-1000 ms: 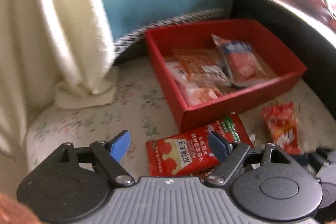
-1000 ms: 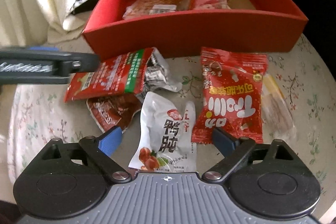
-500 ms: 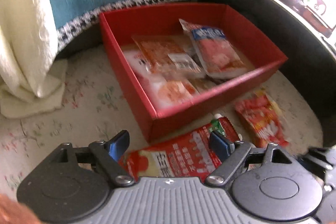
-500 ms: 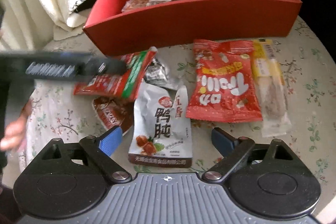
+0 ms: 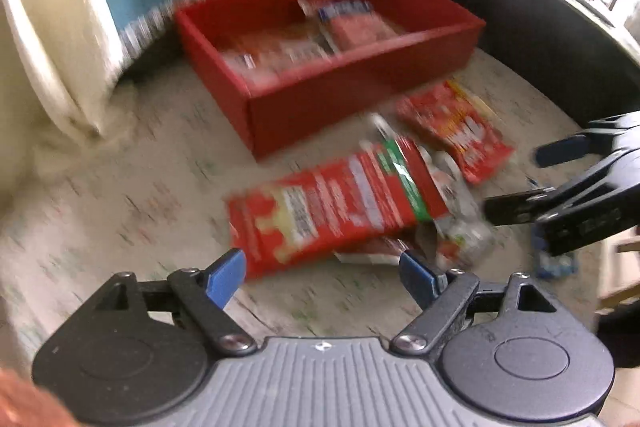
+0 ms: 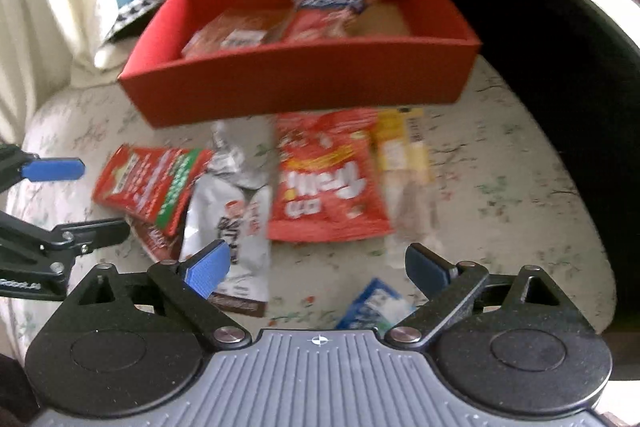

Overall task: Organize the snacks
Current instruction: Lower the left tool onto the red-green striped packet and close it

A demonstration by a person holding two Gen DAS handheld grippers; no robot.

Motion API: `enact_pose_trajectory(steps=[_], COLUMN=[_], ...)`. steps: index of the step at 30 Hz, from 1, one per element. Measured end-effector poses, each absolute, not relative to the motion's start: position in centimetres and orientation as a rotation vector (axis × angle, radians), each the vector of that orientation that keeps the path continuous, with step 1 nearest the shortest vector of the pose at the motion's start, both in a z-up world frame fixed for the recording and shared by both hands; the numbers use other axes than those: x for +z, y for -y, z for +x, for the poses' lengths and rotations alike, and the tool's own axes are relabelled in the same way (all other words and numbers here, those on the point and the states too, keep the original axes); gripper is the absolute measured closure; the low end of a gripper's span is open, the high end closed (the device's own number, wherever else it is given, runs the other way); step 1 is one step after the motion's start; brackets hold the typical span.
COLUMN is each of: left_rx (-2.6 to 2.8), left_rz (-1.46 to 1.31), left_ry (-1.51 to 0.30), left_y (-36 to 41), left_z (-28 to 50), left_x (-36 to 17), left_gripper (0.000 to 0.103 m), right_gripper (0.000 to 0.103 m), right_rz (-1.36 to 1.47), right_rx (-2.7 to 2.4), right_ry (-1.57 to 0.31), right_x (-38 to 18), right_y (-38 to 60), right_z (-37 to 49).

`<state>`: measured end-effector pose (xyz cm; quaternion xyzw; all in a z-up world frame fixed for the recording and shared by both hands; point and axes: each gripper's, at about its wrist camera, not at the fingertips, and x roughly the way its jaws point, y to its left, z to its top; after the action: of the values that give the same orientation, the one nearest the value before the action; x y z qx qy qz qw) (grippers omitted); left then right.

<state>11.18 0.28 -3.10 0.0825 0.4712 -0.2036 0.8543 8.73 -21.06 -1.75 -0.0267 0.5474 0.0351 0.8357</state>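
- The long red packet [image 5: 336, 203] lies flat on the flowered cloth [image 5: 132, 195], just before the red box [image 5: 360, 95]
- It looks light, soft and slippery; better to pinch a short edge
- Left gripper [image 5: 324, 273] and right gripper [image 6: 318, 269] both stand apart, empty

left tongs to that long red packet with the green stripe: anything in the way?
Nothing visible. The left tongs are open with the red packet just ahead on the cloth, top bare. It overlaps a dark red packet beneath. The right tongs hover off to the side, not between.
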Motion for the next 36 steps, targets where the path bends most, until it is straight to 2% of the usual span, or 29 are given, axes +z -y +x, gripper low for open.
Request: enact_pose_trajectory(steps=[3, 7, 12, 18, 23, 29, 36], left_rx=[-0.496, -0.591, -0.806, -0.903, -0.870, -0.719, -0.490], left_rz=[0.155, 0.528, 0.742, 0.688, 0.664, 0.597, 0.403], left_ry=[-0.987, -0.879, -0.974, -1.093, -1.088, -1.091, -1.169], left_y=[0.5, 4.2, 6.1, 6.8, 5.8, 3.7, 0.8], left_z=[11.9, 11.9, 14.8, 17.7, 16.9, 14.3, 10.4], left_x=[-2.8, -2.8, -3.7, -5.8, -5.7, -4.8, -4.3], left_gripper=[0.025, 0.025, 0.024, 0.021, 0.020, 0.040, 0.048], right_gripper=[0.006, 0.005, 0.005, 0.005, 0.005, 0.005, 0.005], right_rz=[-0.041, -0.057, -0.039, -0.001, -0.010, -0.009, 0.015], right_rx=[0.071, 0.087, 0.080, 0.078, 0.110, 0.145, 0.181], right_ry=[-1.151, -1.150, -1.184, -1.220, -1.213, -1.200, -1.218], right_x=[-1.3, -1.2, -2.1, -3.0, -2.7, -2.3, -2.9], right_y=[21.9, 22.3, 23.5, 24.0, 23.2, 22.1, 21.0], right_z=[8.8, 8.1, 7.7, 7.9, 7.9, 7.7, 8.1])
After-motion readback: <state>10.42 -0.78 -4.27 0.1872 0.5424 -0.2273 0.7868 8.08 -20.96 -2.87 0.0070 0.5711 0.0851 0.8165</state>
